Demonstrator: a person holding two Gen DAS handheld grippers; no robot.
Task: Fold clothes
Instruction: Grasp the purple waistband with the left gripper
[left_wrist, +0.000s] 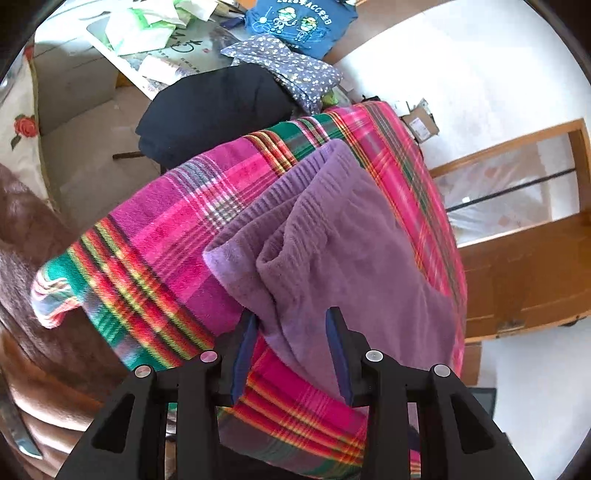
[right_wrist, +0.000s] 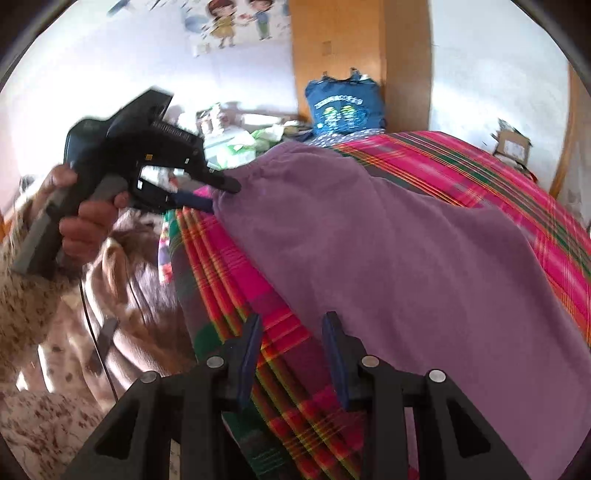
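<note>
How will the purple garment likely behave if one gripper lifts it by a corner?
The purple garment will probably sag and drape: it lies soft and wrinkled on the plaid blanket. Its fleecy nap suggests it is light, and likely to cling to the blanket rather than slide. The loose waistband may well flop open.

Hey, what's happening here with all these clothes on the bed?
A person is folding a purple fleece garment spread over a pink plaid blanket. The left tool sits at the garment's ribbed edge, its fingers either side of the cloth; whether it grips is unclear. The right tool hangs open over the garment's near edge, holding nothing. More clothes, including a blue printed shirt, wait behind.
</note>
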